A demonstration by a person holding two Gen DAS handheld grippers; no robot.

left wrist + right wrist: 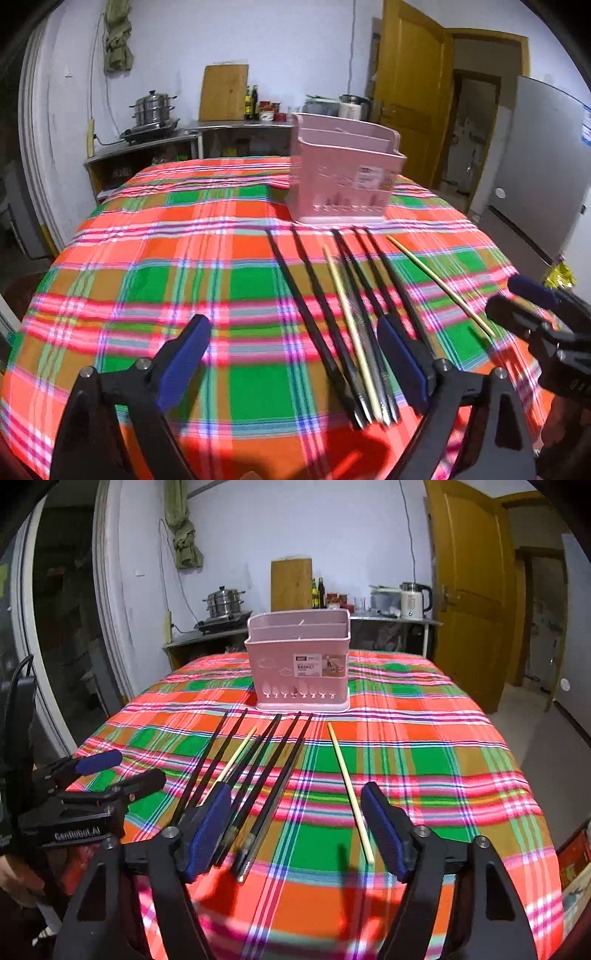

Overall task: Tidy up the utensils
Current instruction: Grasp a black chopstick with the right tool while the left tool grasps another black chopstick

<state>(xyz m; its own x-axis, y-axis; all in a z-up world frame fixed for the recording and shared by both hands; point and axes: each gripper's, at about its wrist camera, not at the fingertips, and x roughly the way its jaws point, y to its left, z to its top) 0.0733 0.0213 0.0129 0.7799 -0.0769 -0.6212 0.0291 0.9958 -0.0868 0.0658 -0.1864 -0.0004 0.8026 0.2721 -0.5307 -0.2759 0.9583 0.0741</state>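
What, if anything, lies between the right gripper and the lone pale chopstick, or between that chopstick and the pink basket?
Nothing visible. The right gripper has open jaws over the lone pale chopstick, which lies apart from the black chopsticks. Only bare plaid tablecloth lies between it and the pink basket.

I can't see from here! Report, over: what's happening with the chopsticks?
Both tongs open, empty: left, right. Chopsticks on tablecloth, none in pink basket. Nothing blocking.
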